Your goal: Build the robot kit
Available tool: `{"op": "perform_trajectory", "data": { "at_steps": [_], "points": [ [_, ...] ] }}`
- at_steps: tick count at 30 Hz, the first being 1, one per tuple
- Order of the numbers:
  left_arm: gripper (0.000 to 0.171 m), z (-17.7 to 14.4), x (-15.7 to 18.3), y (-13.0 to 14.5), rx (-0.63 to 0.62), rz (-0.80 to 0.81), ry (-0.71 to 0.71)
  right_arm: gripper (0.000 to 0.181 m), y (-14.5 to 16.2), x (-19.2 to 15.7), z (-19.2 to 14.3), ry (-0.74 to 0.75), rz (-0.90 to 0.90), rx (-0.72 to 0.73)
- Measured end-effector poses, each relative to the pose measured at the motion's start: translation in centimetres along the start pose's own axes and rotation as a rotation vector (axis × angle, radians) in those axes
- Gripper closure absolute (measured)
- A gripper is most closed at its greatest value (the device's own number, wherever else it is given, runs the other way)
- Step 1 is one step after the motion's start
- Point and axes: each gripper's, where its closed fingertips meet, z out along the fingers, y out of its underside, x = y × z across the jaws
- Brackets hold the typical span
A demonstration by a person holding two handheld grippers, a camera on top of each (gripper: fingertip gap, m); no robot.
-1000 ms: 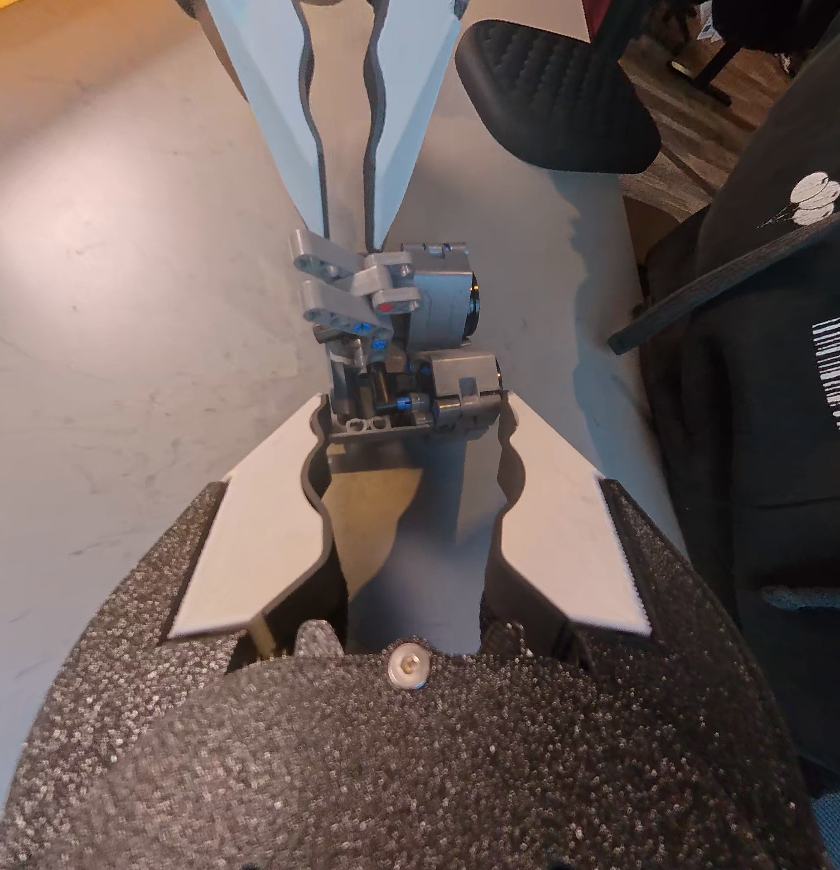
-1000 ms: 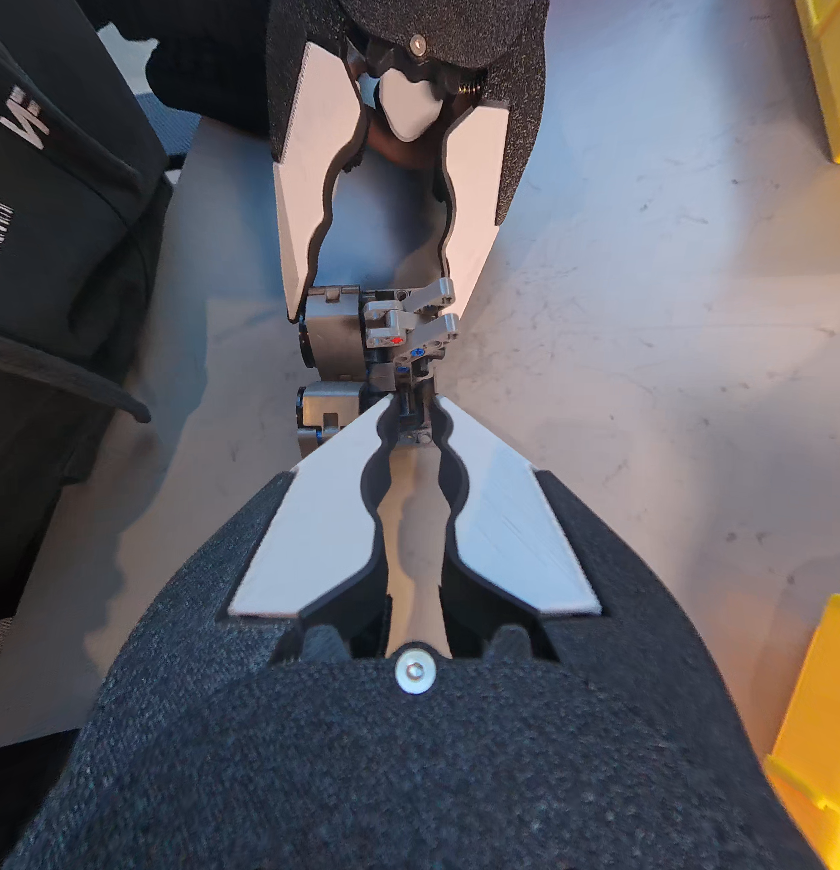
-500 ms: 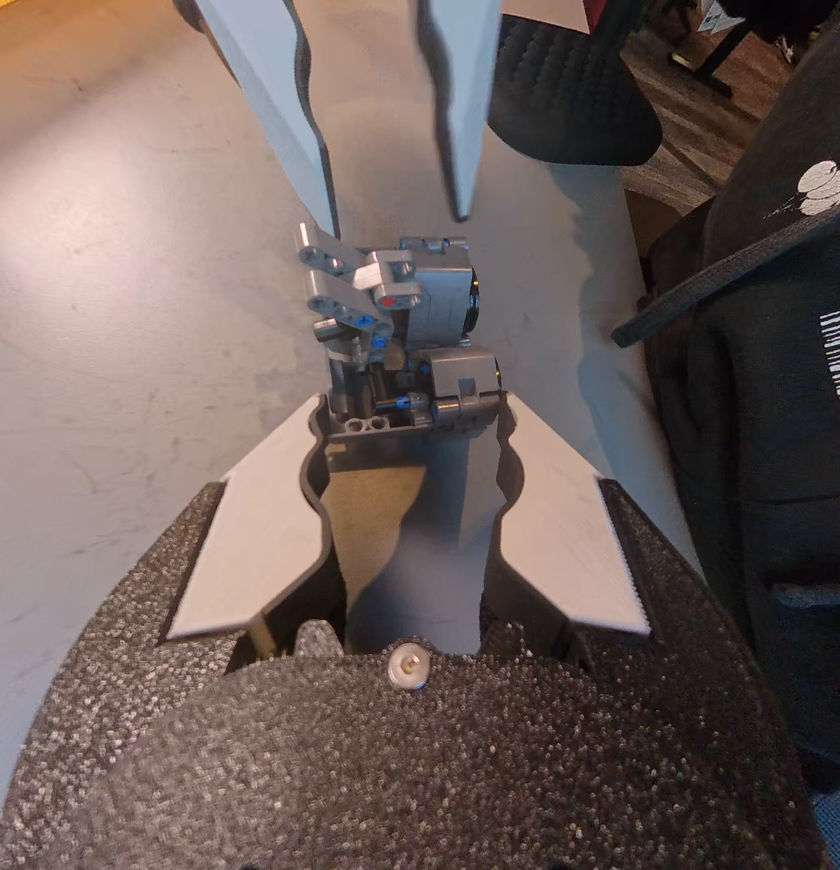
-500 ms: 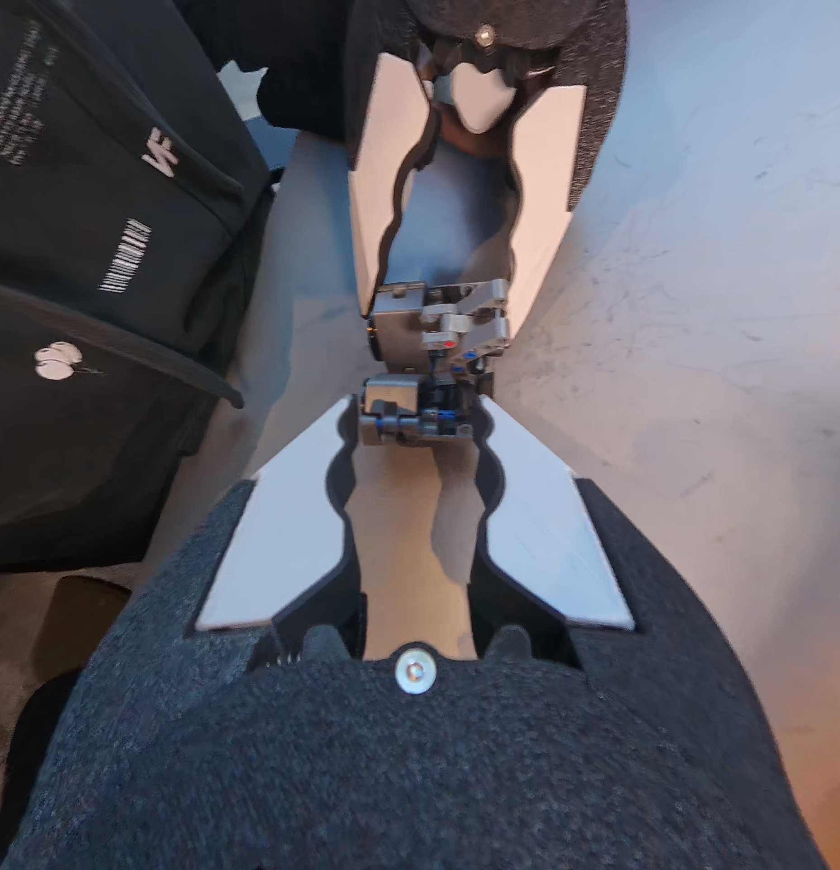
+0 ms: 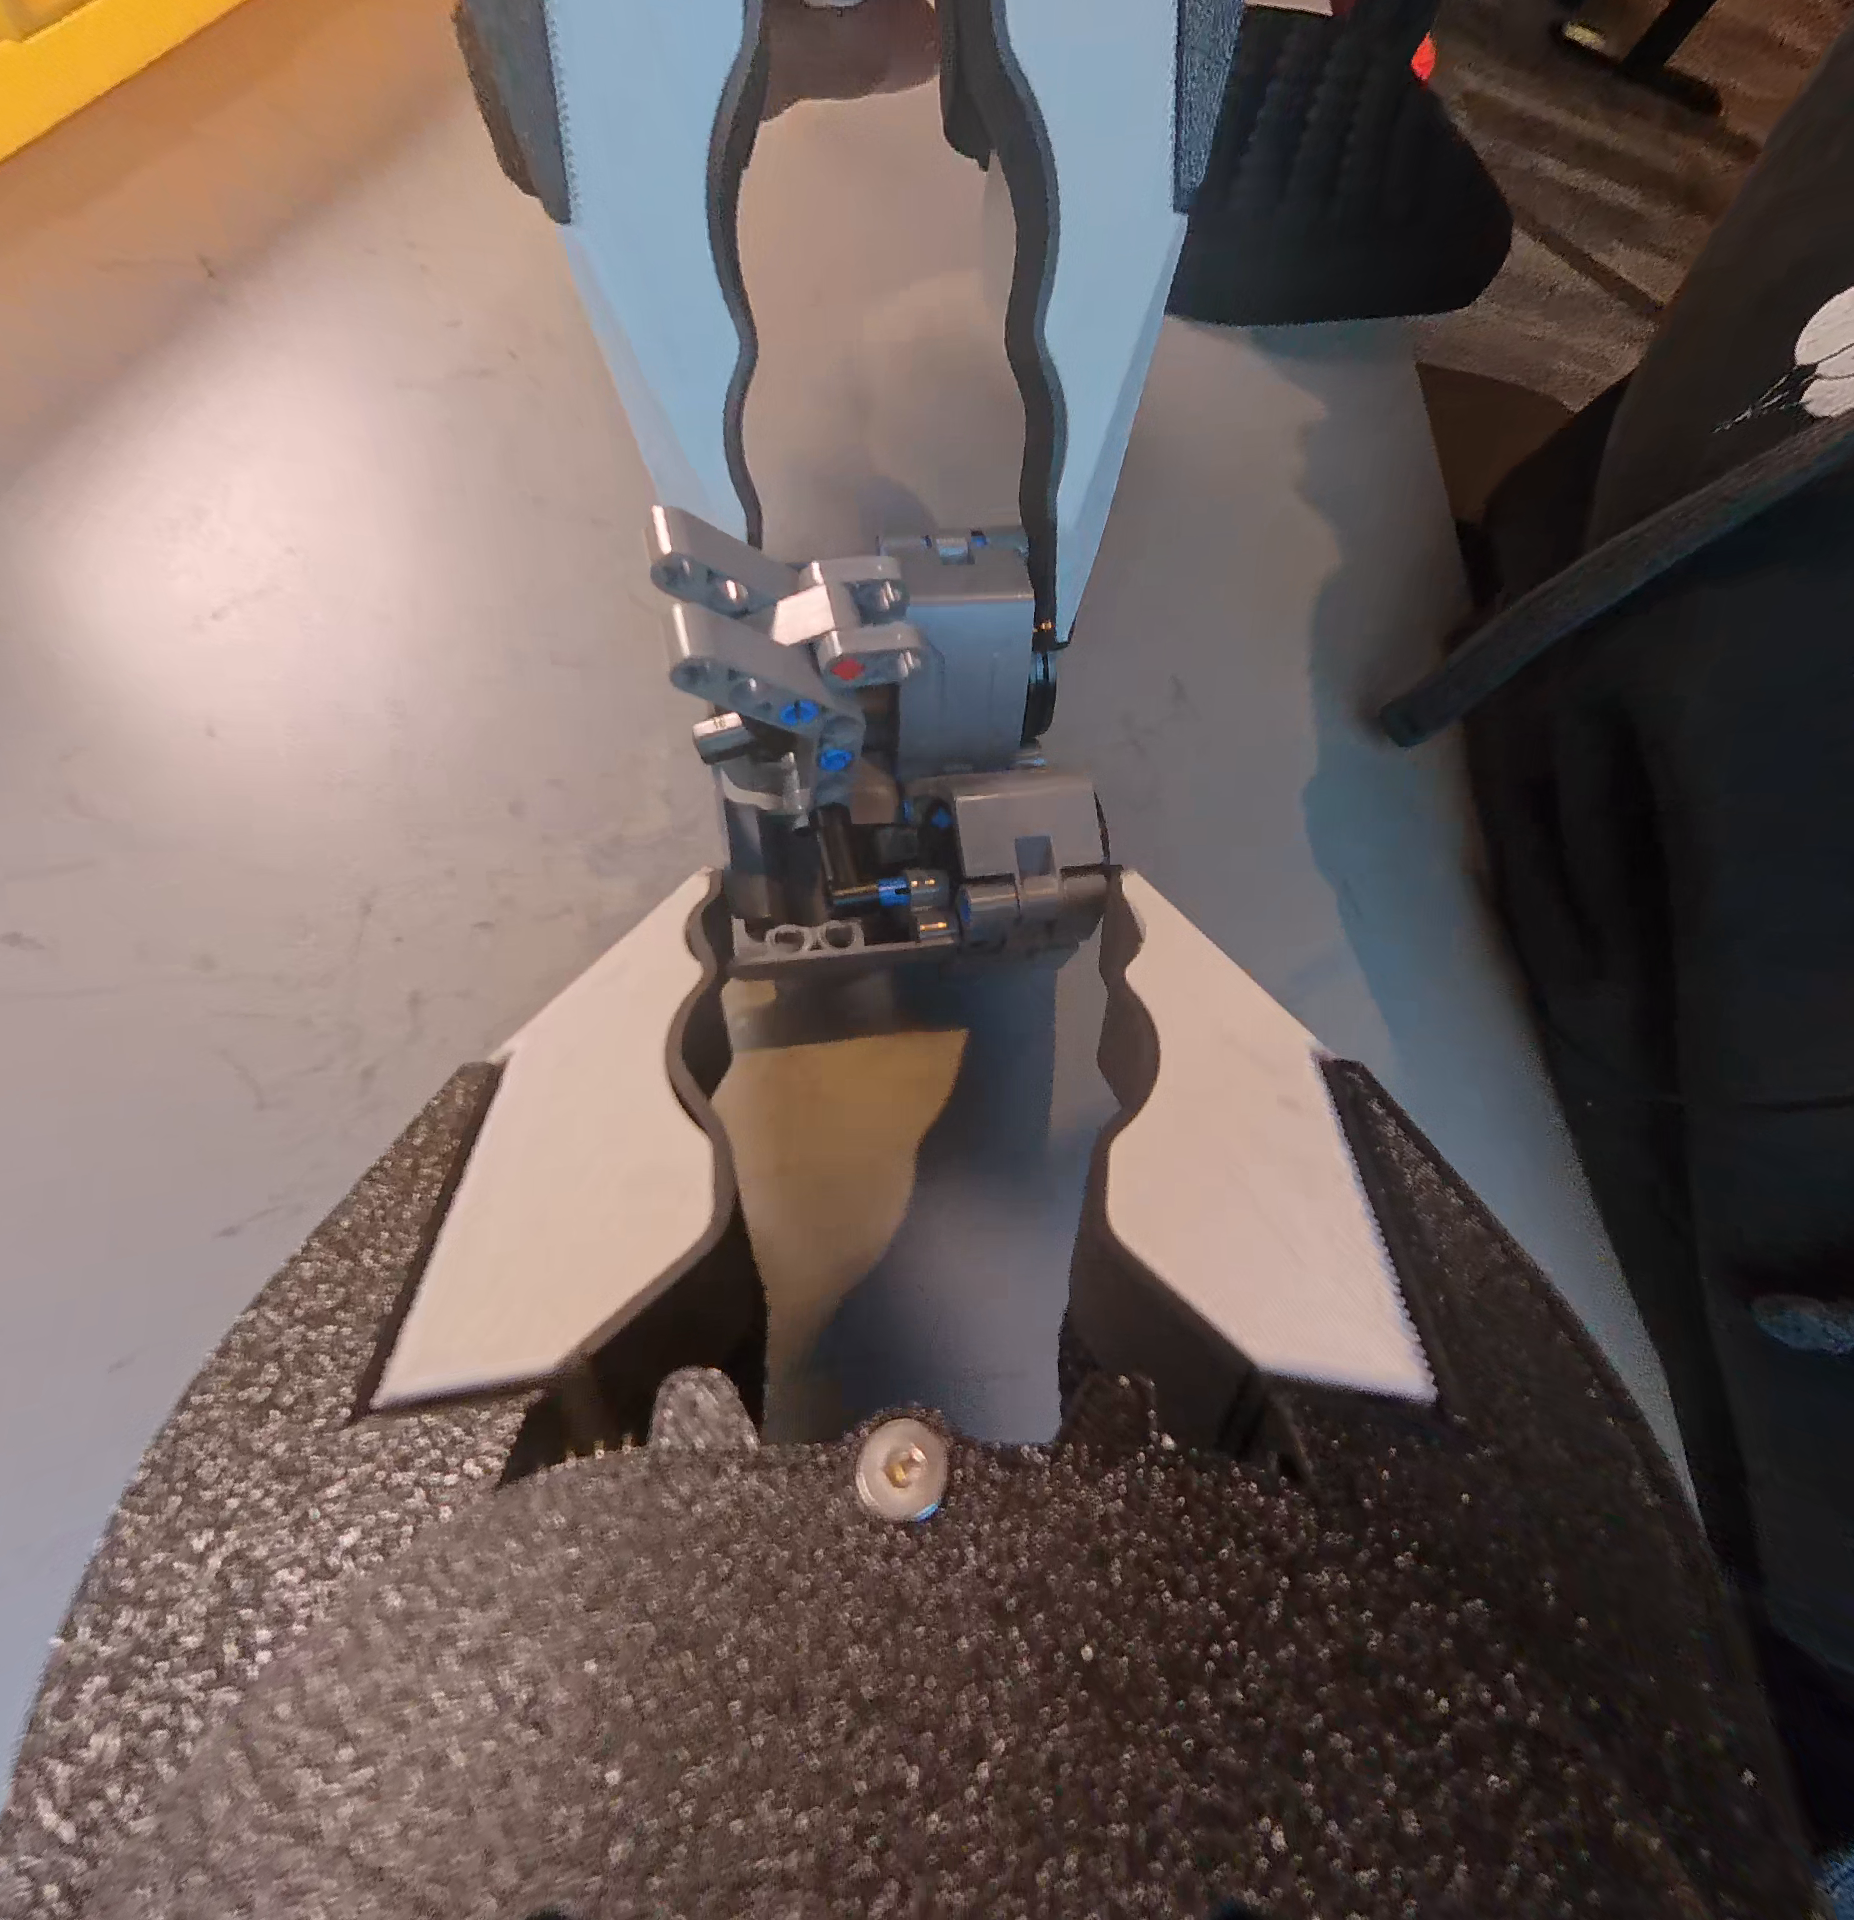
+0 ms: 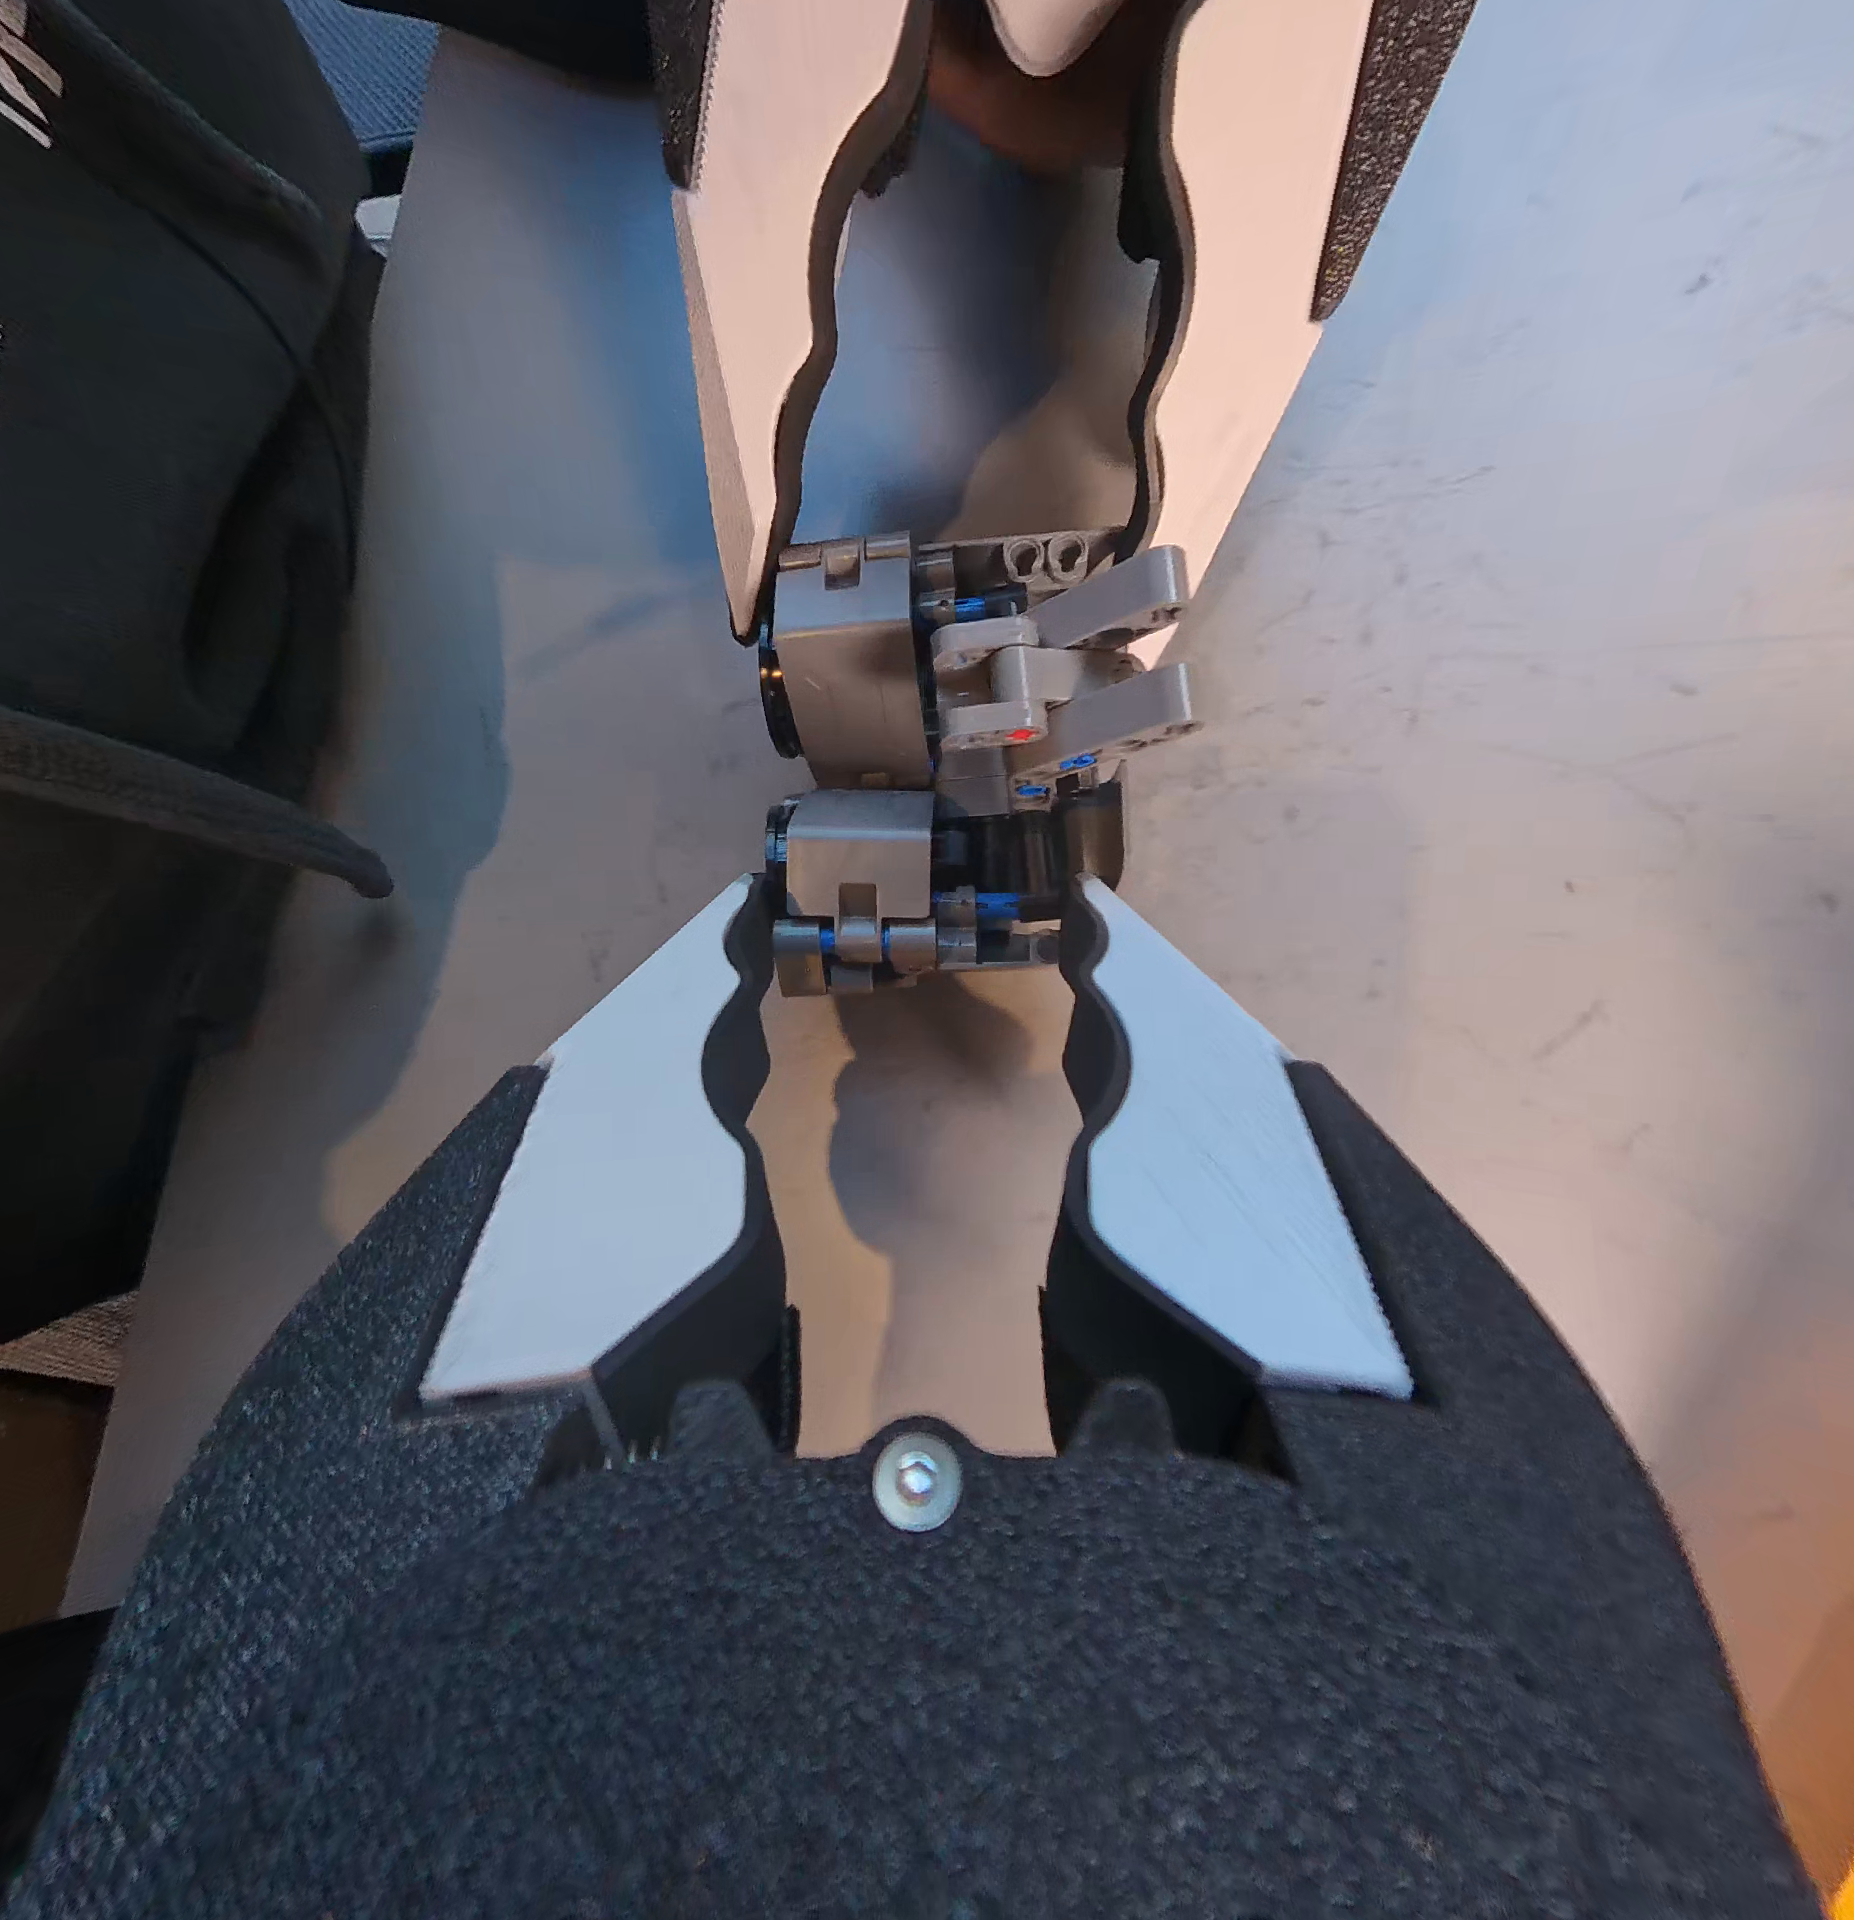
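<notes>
A small grey brick-built assembly (image 5: 964,665) with blue pins and two angled beams lies on the pale table (image 5: 279,727). My left gripper (image 5: 907,894) is shut on its near end, one fingertip pressed against each side. My right gripper (image 6: 918,894) comes from the opposite side. It is open, and its fingertips closely flank the other end of the assembly (image 6: 861,842). The right gripper also shows at the top of the left wrist view (image 5: 902,561), and the left gripper at the top of the right wrist view (image 6: 944,582).
A black bag (image 5: 1733,935) hangs off the table edge on one side, and it also shows in the right wrist view (image 6: 123,520). A black chair seat (image 5: 1338,187) stands beyond the table. A yellow bin (image 5: 29,83) sits at the far corner. Some 5 cm of space lies between my two pairs of fingers.
My right gripper let go of the narrow part it pinched, opened wide, and moved forward around the assembly's end. My left gripper kept its hold and did not move.
</notes>
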Motion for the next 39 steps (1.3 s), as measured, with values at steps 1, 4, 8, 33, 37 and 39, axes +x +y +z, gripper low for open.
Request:
{"op": "perform_trajectory", "data": {
  "at_steps": [1, 4, 8, 33, 37, 39],
  "points": [
    [0.101, 0.0, 0.0, 0.0, -0.006, 0.010, -0.009, 0.126, 0.0, 0.0, 0.0, 0.002, 0.000, 0.002],
    [0.101, 0.0, 0.0, 0.0, -0.017, 0.026, -0.027, 0.127, -0.1, -0.1, 0.0, 0.019, 0.011, 0.020],
    [0.101, 0.1, 0.2, 0.0, -0.014, 0.025, -0.014, 0.128, 0.0, -0.3, 0.0, 0.026, 0.032, 0.037],
    [0.122, 0.2, -0.8, -1.6, -0.008, -0.027, -0.138, 0.130, -1.1, 0.9, 0.3, 0.130, -0.080, 0.052],
    [0.125, 0.4, -1.1, -1.8, 0.007, -0.055, -0.146, 0.129, -1.1, 0.9, 0.3, 0.124, -0.038, 0.085],
    [0.125, 0.4, -1.2, -1.7, 0.011, -0.069, -0.136, 0.128, -1.1, 1.0, 0.3, 0.123, -0.006, 0.119]
  ]
}}
